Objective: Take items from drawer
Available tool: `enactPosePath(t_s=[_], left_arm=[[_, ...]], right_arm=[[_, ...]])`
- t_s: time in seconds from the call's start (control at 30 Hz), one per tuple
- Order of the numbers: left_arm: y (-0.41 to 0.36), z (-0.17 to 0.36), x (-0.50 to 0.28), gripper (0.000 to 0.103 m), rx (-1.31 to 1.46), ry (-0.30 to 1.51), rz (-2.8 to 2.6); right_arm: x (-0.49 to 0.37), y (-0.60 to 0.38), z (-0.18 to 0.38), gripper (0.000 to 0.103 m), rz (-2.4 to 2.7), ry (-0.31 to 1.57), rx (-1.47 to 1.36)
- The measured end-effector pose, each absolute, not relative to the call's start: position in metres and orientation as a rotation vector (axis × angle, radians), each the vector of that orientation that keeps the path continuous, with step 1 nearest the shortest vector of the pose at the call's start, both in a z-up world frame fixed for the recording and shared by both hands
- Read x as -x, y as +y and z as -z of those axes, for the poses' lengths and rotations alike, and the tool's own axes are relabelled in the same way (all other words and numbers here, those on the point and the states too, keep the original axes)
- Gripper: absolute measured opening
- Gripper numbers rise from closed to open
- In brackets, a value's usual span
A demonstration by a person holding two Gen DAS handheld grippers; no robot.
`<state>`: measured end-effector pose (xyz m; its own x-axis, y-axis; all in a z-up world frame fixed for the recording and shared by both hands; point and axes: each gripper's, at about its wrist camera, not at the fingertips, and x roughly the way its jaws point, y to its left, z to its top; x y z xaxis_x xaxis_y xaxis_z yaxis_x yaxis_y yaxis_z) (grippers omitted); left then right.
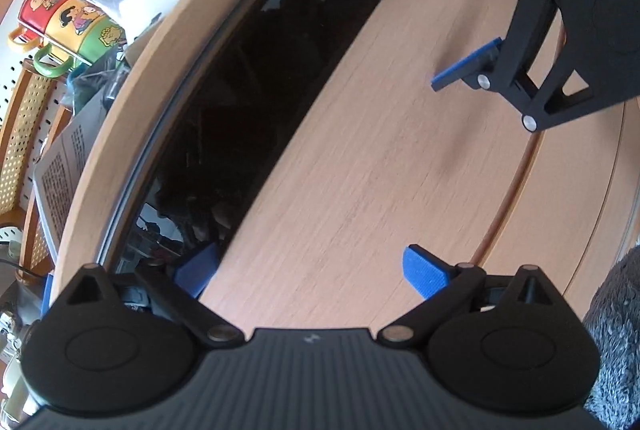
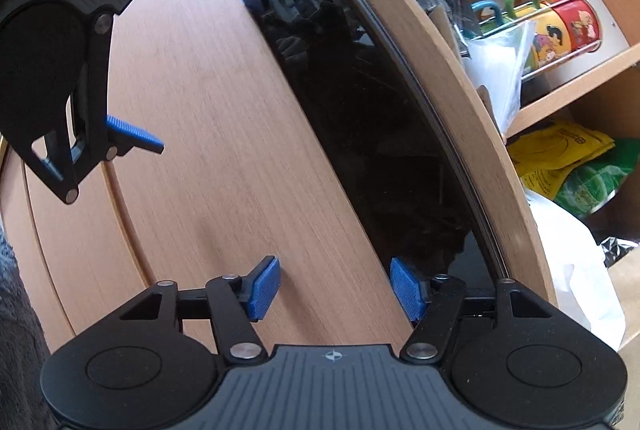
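1. Left wrist view: my left tool [image 1: 310, 272] is spread wide and empty above the wooden drawer front [image 1: 360, 150]. My right tool [image 1: 412, 14], also spread, hangs opposite. Stacked cartoon mugs [image 1: 72, 18] and papers crowd the shelf beyond.
2. Right wrist view: the dark glass strip [image 2: 360, 102] runs lengthwise along the drawer front [image 2: 208, 134]; a white plastic bag [image 2: 568, 278] lies beyond the wooden rim.

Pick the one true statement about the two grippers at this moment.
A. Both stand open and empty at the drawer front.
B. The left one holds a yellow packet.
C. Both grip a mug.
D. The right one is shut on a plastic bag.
A: the left gripper and right gripper both have jaws apart with nothing between, spanning the top edge of the wooden drawer front.
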<state>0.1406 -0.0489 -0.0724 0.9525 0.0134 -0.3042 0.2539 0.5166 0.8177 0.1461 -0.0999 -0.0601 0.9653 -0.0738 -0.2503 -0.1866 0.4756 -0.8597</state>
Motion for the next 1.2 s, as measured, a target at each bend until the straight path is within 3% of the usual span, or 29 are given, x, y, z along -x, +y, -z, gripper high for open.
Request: enactPosePath(t_s=[0.43, 0.6, 0.63, 0.67, 0.73, 0.77, 0.9, 1.03, 1.07, 1.2], left_arm=[[-0.032, 0.087, -0.092, 0.1, -1.003, 0.273, 0.162], [-0.016, 0.058, -0.062, 0.103, -0.85, 0.313, 0.294], [-0.016, 0.037, -0.061, 0.103, -0.796, 0.333, 0.335], [-0.016, 0.017, -0.06, 0.103, -0.742, 0.351, 0.374], [-0.004, -0.006, -0.046, 0.103, -0.677, 0.297, 0.363], [0.002, -0.018, -0.037, 0.103, -0.641, 0.272, 0.362], [0.015, -0.079, -0.048, 0.103, -0.506, 0.252, 0.366], [0.013, -0.081, -0.083, 0.103, -0.452, 0.28, 0.3], [0.014, -0.079, -0.088, 0.103, -0.433, 0.29, 0.305], [0.017, -0.078, -0.103, 0.103, -0.398, 0.318, 0.354]], right_arm=[[-0.116, -0.094, 0.05, 0.06, -0.075, 0.305, 1.05], [-0.093, -0.097, 0.031, 0.061, -0.14, 0.339, 0.97], [-0.087, -0.1, 0.023, 0.066, -0.17, 0.357, 0.929], [-0.082, -0.105, 0.011, 0.078, -0.196, 0.37, 0.885], [-0.063, -0.114, -0.008, 0.089, -0.199, 0.324, 0.821], [-0.055, -0.118, -0.019, 0.089, -0.202, 0.296, 0.803], [-0.042, -0.13, -0.055, 0.089, -0.224, 0.24, 0.717], [-0.058, -0.142, -0.057, 0.086, -0.215, 0.28, 0.652], [-0.063, -0.145, -0.057, 0.078, -0.216, 0.294, 0.627], [-0.077, -0.157, -0.055, 0.065, -0.334, 0.373, 0.478]])
